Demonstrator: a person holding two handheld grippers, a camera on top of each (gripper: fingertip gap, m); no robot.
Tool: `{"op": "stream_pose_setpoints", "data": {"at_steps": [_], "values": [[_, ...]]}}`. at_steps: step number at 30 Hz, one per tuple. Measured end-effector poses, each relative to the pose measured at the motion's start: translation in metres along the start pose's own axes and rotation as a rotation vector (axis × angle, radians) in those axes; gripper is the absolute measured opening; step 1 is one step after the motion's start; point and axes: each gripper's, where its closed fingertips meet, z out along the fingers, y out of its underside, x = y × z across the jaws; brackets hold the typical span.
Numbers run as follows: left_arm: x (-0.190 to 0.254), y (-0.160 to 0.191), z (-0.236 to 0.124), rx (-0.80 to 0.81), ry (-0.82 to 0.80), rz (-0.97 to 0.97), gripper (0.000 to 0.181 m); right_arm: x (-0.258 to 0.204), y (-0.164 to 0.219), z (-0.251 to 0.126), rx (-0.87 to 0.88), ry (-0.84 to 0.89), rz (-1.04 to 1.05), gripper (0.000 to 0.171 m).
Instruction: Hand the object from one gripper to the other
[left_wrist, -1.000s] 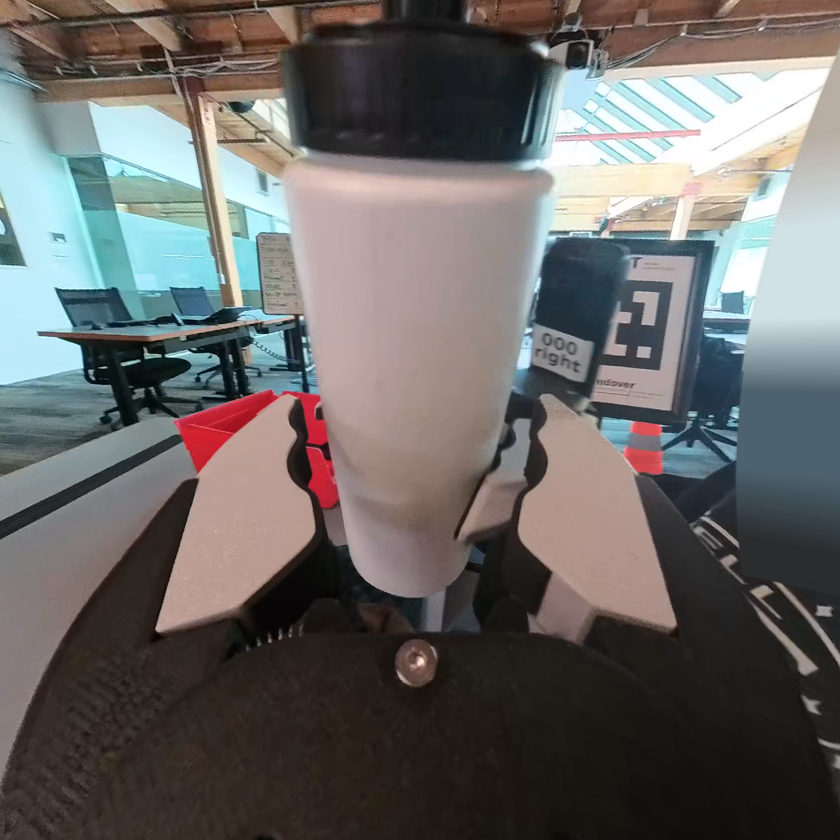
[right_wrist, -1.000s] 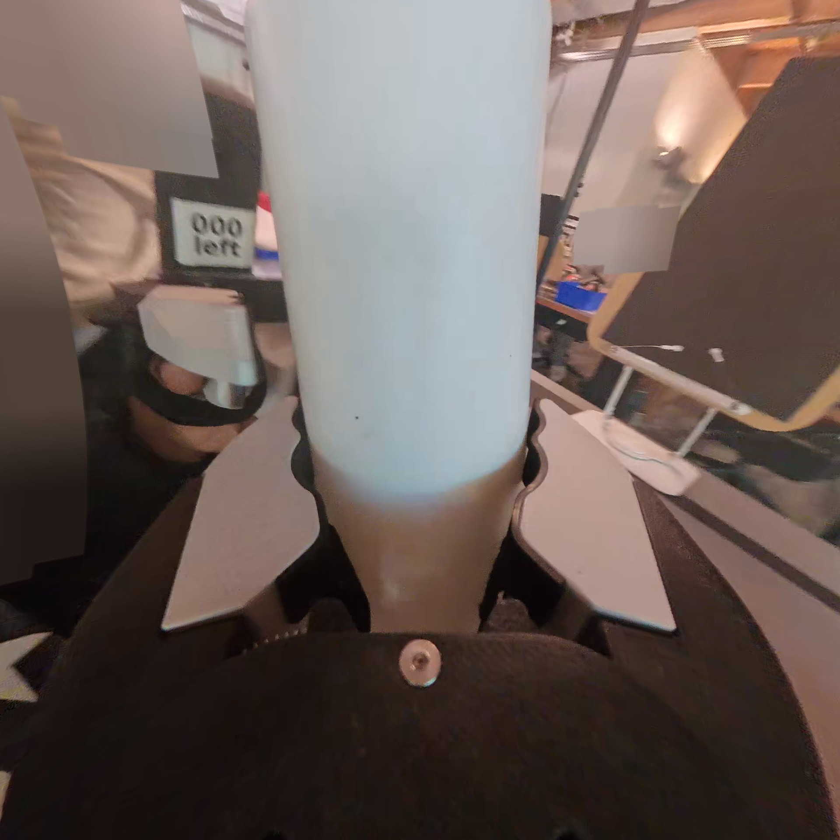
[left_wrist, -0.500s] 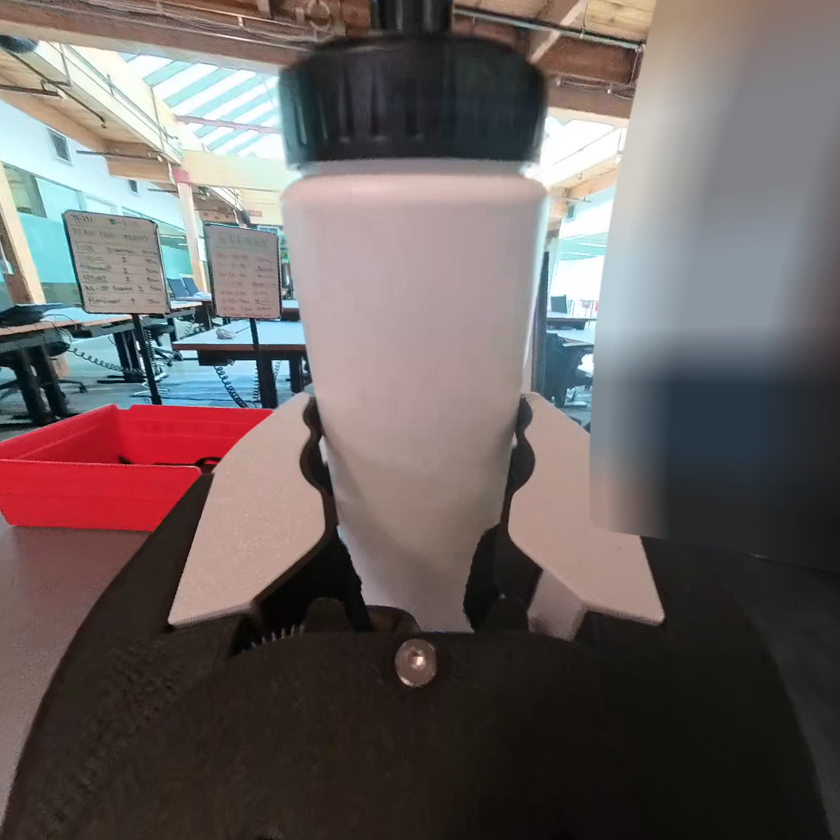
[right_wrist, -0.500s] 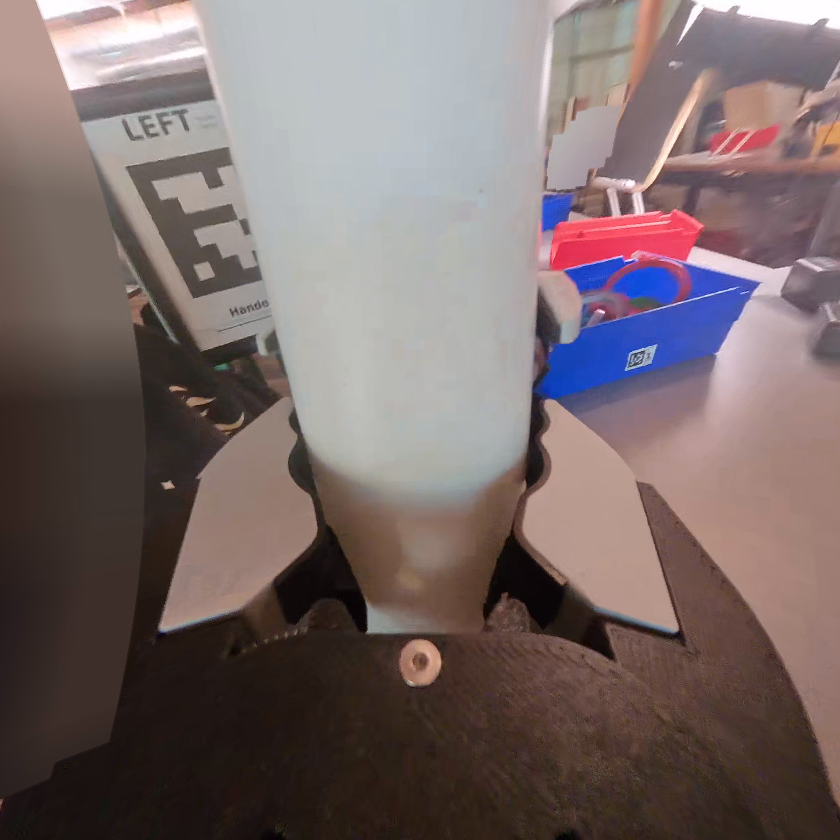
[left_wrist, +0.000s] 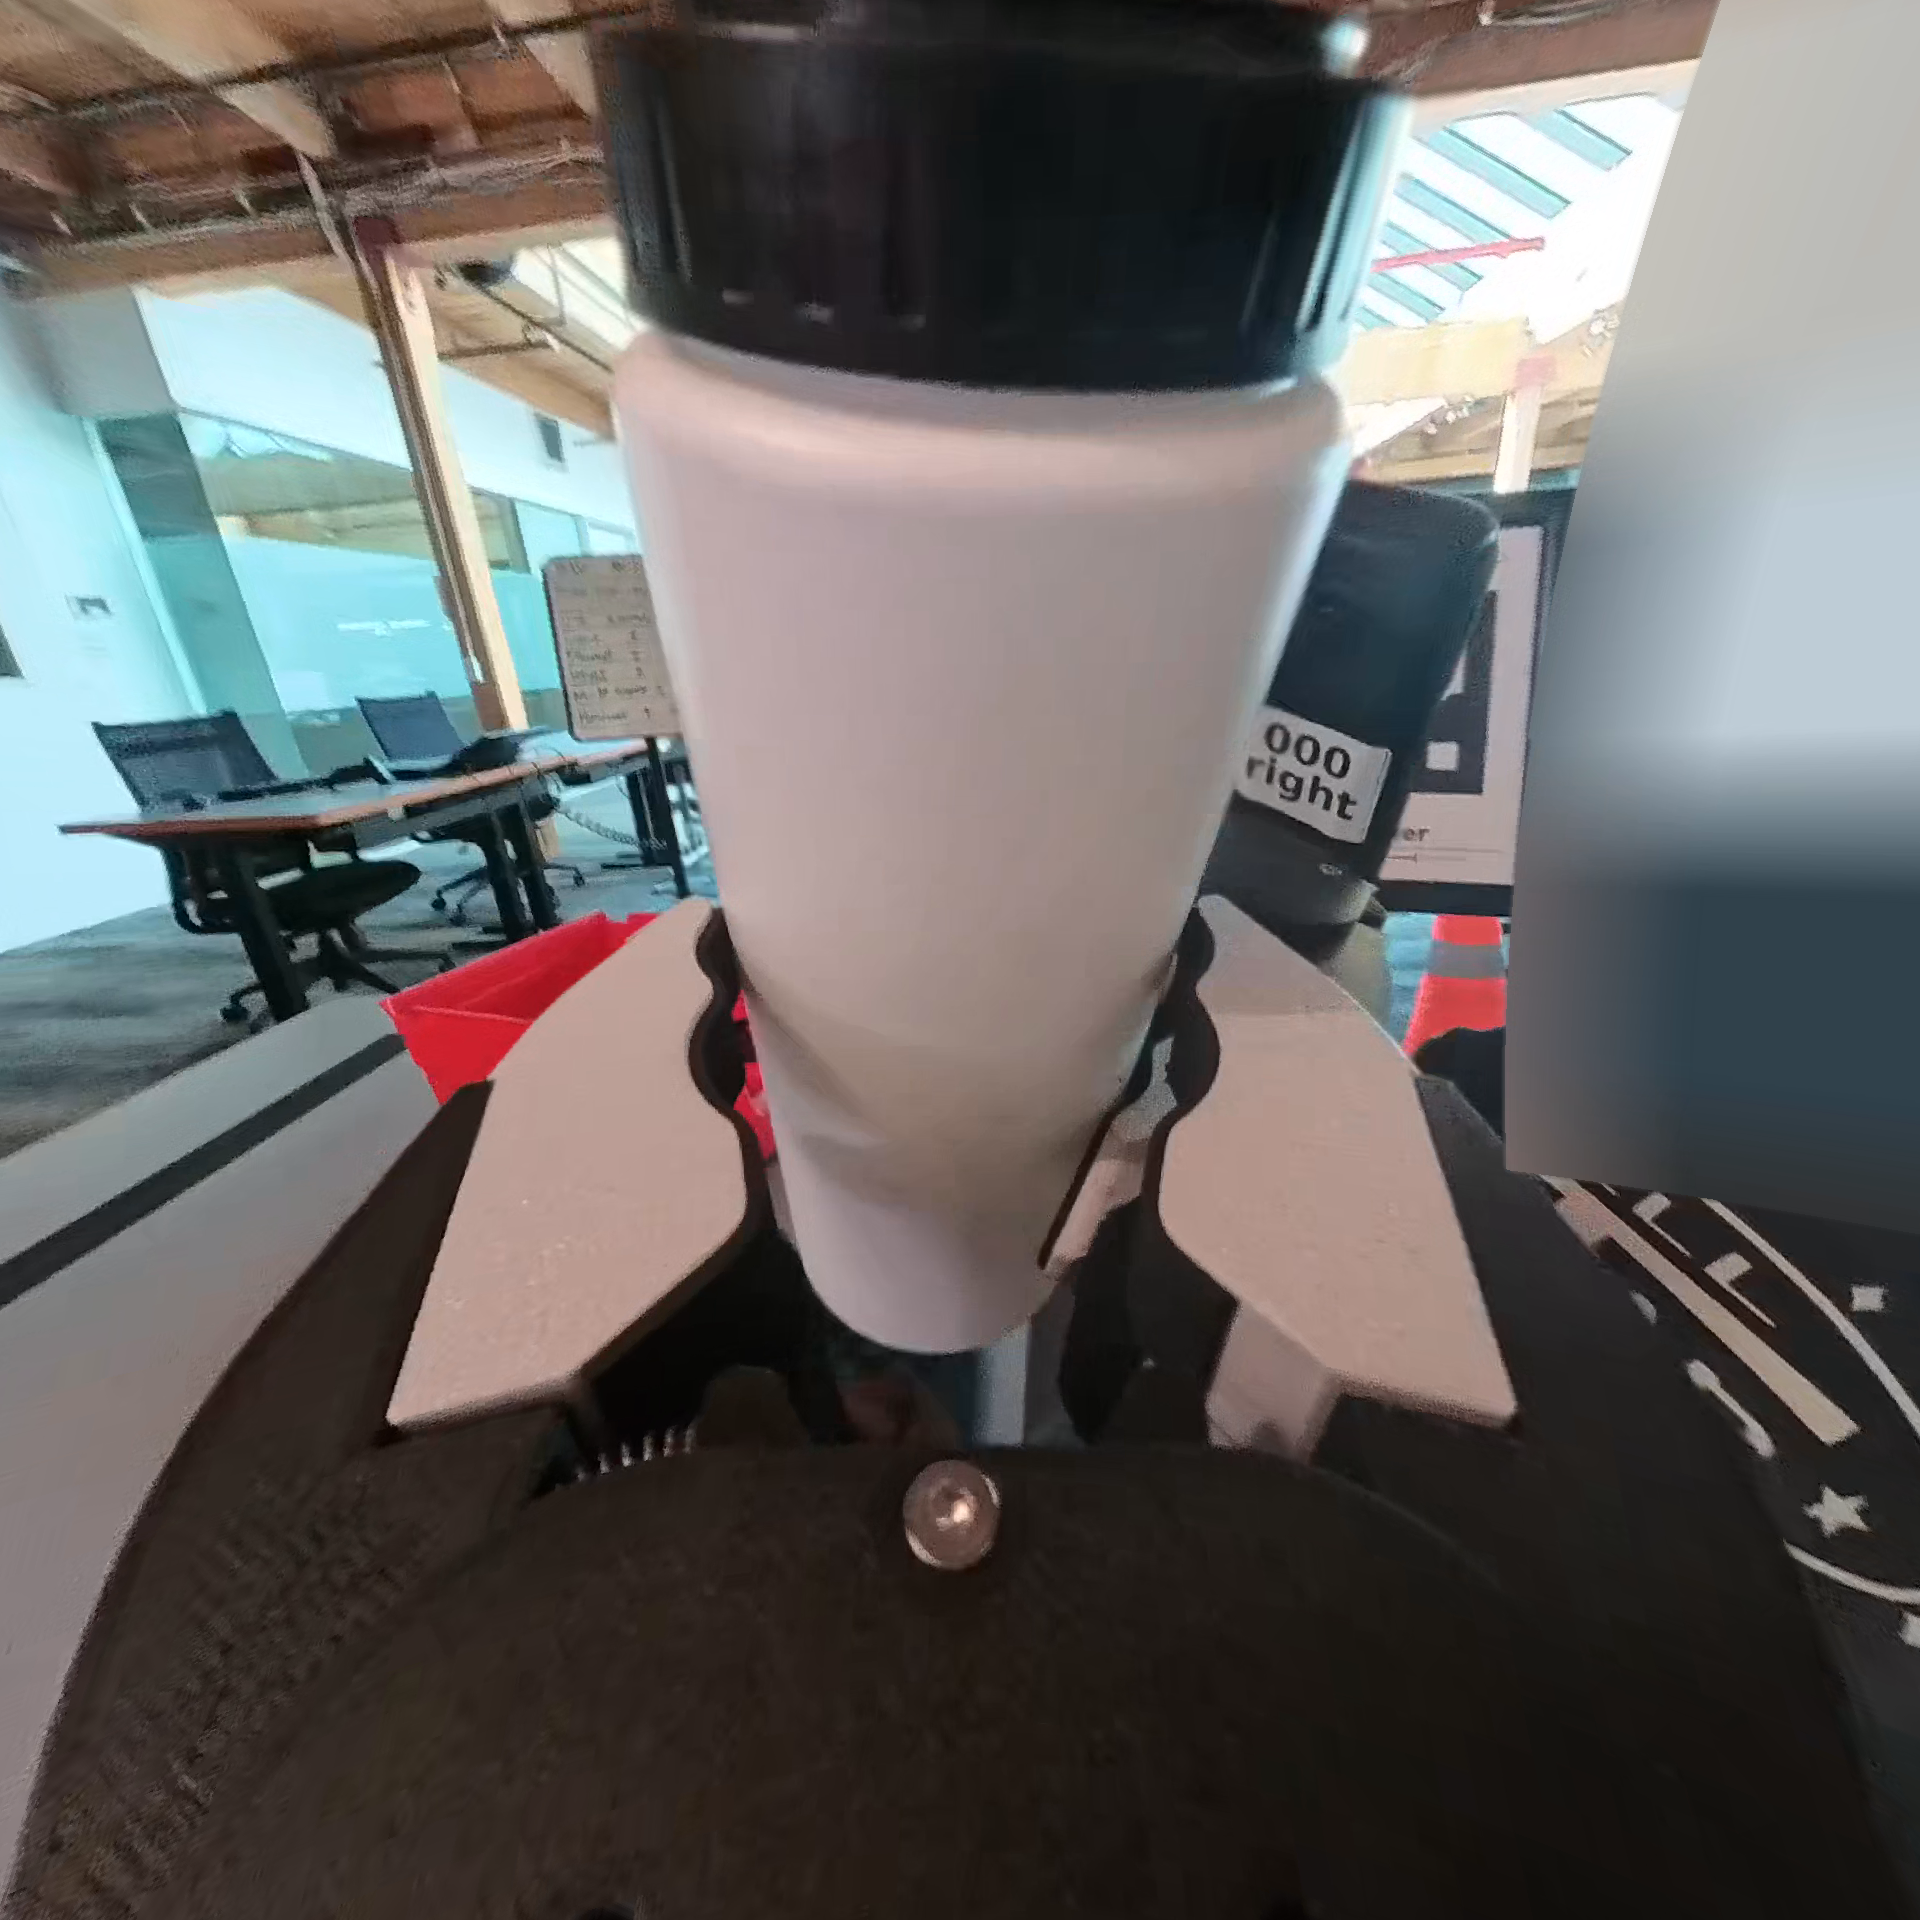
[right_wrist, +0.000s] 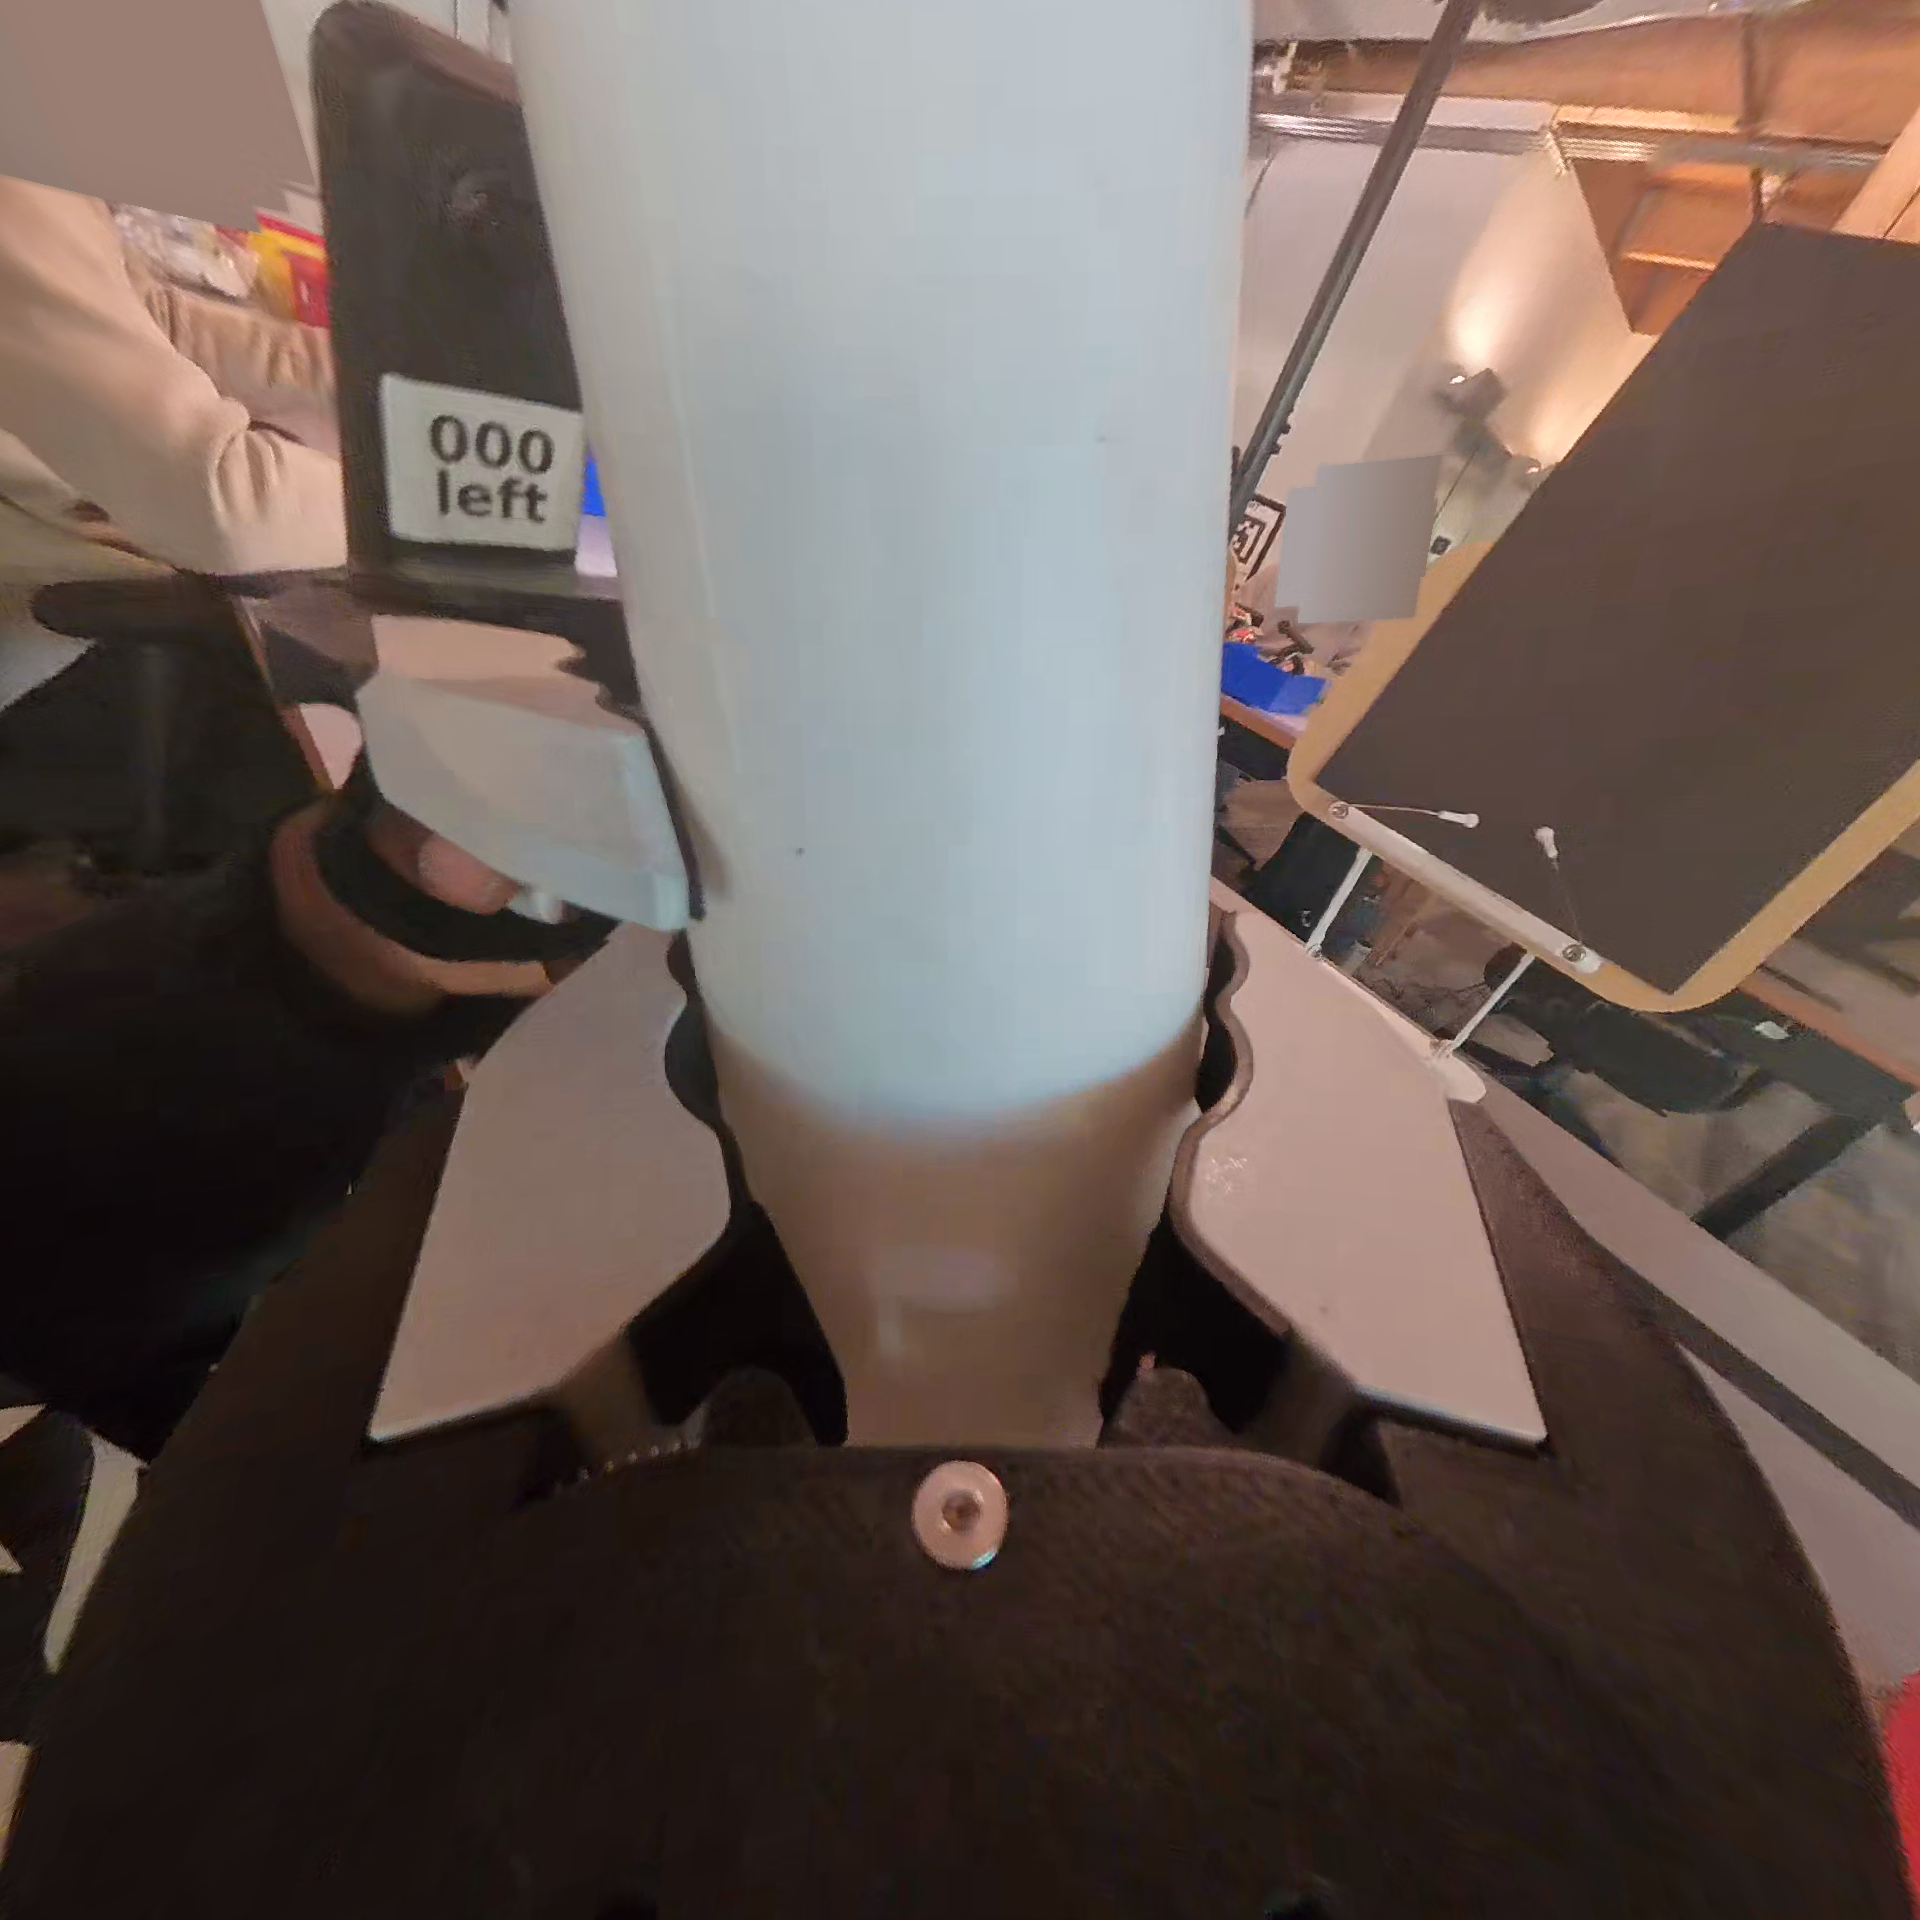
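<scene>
A white bottle (left_wrist: 966, 779) with a black cap (left_wrist: 977, 177) stands upright in the air between both grippers. In the left wrist view my left gripper (left_wrist: 956, 935) has its fingers against the bottle's lower part. The right gripper's body (left_wrist: 1351, 707) shows behind it, with one of its fingers (left_wrist: 1101, 1174) on the bottle's right side. In the right wrist view my right gripper (right_wrist: 951, 956) is shut on the bottle (right_wrist: 914, 520) near its base. The left gripper's finger (right_wrist: 520, 790) presses the bottle's left side higher up.
A red bin (left_wrist: 488, 997) sits on the grey table (left_wrist: 156, 1247) behind the bottle. An orange cone (left_wrist: 1455, 987) and office desks (left_wrist: 312, 831) stand farther off. A black board on a stand (right_wrist: 1610, 623) and a person's hand (right_wrist: 416, 914) show in the right wrist view. The grippers are tip to tip, or close to it.
My left fingers stood wide apart around the bottle a second ago and are now closed on it. Both views swung round and back. My right gripper kept its hold.
</scene>
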Motion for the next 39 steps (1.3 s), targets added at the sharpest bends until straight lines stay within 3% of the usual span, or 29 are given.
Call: {"op": "stream_pose_setpoints", "data": {"at_steps": [3,8,12,16,23,27,32,37,39], "values": [[0.007,-0.004,-0.006,0.007,0.08,-0.031,0.08,-0.012,-0.007,-0.005,0.035,-0.127,0.029,0.087],[0.024,-0.004,-0.012,-0.004,0.257,-0.095,0.08,-0.031,-0.01,-0.013,0.053,-0.432,0.277,0.102],[0.029,0.001,-0.008,-0.013,0.305,-0.135,0.08,-0.054,-0.003,-0.016,-0.003,-0.661,0.394,0.097],[0.018,-0.006,-0.007,0.037,0.24,-0.173,0.077,-0.046,-0.004,-0.008,0.023,-0.588,0.401,0.096],[0.001,0.004,0.0,-0.061,-0.014,0.008,0.093,-0.004,-0.005,-0.003,0.056,-0.168,0.186,0.094],[0.004,0.003,0.002,-0.04,-0.032,0.052,0.08,-0.002,-0.002,-0.001,0.017,-0.039,0.039,0.094],[0.013,-0.002,-0.009,-0.028,0.134,-0.047,0.079,-0.02,-0.01,-0.011,0.047,-0.241,0.098,0.087],[0.027,0.002,-0.011,-0.035,0.292,-0.105,0.079,-0.035,-0.008,-0.018,0.033,-0.508,0.313,0.103],[0.028,0.006,-0.008,-0.047,0.301,-0.113,0.079,-0.047,-0.005,-0.019,0.005,-0.613,0.361,0.096]]}}
